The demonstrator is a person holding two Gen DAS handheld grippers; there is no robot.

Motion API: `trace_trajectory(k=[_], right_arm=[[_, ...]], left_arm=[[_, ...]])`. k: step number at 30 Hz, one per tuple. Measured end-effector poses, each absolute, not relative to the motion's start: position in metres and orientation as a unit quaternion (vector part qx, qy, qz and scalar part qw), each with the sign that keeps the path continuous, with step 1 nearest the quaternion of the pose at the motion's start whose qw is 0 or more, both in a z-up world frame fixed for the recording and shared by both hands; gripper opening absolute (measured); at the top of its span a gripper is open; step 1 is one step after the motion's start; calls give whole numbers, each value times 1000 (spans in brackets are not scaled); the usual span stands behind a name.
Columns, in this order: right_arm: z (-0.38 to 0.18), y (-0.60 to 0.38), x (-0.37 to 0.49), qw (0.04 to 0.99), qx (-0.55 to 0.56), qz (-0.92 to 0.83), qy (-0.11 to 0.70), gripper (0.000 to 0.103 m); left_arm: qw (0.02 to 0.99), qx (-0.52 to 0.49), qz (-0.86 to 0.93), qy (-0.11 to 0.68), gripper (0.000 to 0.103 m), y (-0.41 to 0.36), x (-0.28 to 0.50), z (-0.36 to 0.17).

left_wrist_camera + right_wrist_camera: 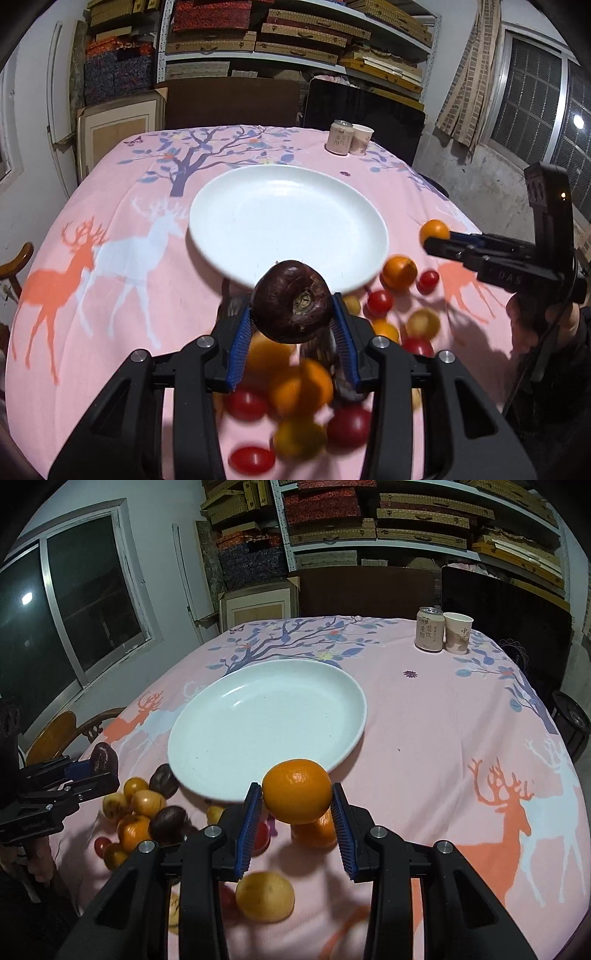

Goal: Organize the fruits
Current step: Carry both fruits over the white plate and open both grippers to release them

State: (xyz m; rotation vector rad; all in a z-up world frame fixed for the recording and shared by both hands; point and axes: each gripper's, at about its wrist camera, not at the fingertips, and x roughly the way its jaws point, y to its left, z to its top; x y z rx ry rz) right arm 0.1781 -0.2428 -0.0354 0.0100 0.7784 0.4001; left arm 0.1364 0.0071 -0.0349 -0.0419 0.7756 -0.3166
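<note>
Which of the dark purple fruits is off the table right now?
The one clamped in the left gripper: that dark purple fruit is held above the pile. The other two lie on the cloth by the plate.

free: plate [207, 775] bare | blocked: fruit pile [144, 812] at near rim

A glossy white ceramic-looking plate [288, 221] lies on matt pink printed cloth [147, 302]; the dark fruit [291, 301] looks wrinkled.

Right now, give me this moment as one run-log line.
left gripper: shut on dark fruit | right gripper: shut on orange | white plate: empty
</note>
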Motion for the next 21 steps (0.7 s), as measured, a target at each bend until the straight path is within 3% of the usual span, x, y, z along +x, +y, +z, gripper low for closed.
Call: trace_trajectory(k=[8, 9, 10, 11, 15, 21], right_arm=[[-54, -196, 263, 891, -41, 190, 411, 39], [-55, -190, 268, 891, -47, 192, 409, 43], [-55, -184, 273, 892, -57, 194, 405, 62], [-54, -180, 275, 897, -70, 186, 394, 72], [-42, -180, 263, 909, -74, 183, 367, 72], [-32, -209, 215, 910, -39, 185, 369, 73]], left_arm=[[879, -35, -129, 458, 40, -7, 245, -56], [875, -36, -126, 466, 41, -8, 256, -58], [872, -37, -122, 472, 41, -9, 264, -59], [872, -39, -117, 474, 42, -8, 270, -60], [879, -55, -106, 461, 62, 4, 268, -51], [894, -54, -119, 428, 69, 16, 207, -31]])
